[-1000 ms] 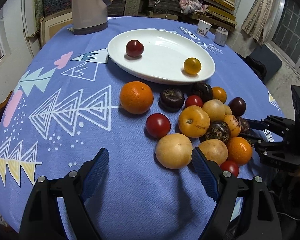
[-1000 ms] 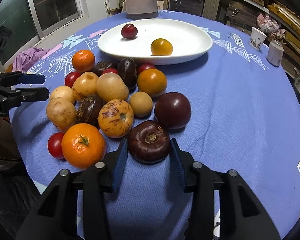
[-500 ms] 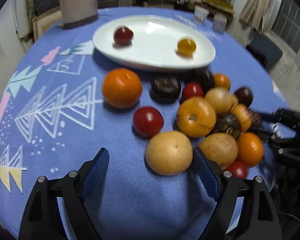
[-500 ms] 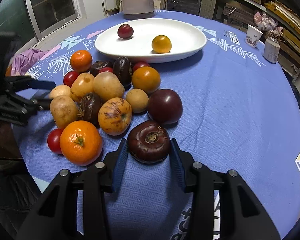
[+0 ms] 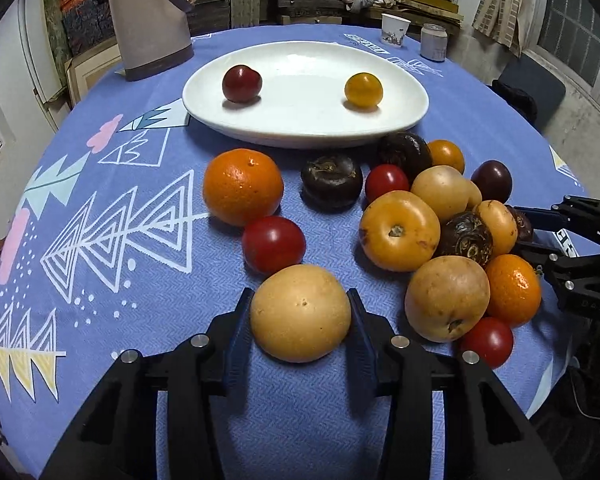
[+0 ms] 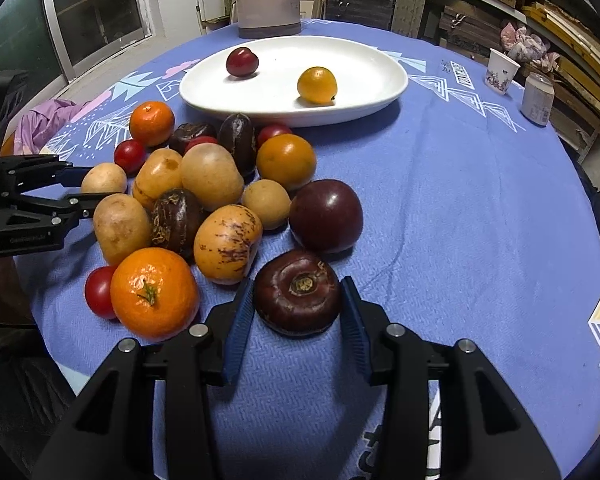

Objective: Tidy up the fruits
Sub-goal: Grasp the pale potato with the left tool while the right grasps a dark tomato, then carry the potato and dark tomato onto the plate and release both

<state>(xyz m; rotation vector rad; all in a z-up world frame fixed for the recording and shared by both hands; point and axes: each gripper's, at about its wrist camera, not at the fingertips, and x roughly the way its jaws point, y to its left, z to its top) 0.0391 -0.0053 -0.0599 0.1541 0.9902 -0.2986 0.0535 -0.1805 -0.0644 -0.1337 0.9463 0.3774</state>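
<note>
Grasping step, both sides. Left gripper (image 5: 300, 316) closed onto round tan smooth-skinned fruit (image 5: 300, 313), well short of white oval ceramic plate (image 5: 404, 114). Right gripper (image 6: 298, 306) clamped around dark maroon flattened fruit (image 6: 298, 291), likewise short of plate. Next, probably: lift, carry onto plate, release gently.

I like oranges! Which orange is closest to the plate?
The orange standing alone left of the pile, just before the plate. The other one sits at the pile's near edge.
</note>
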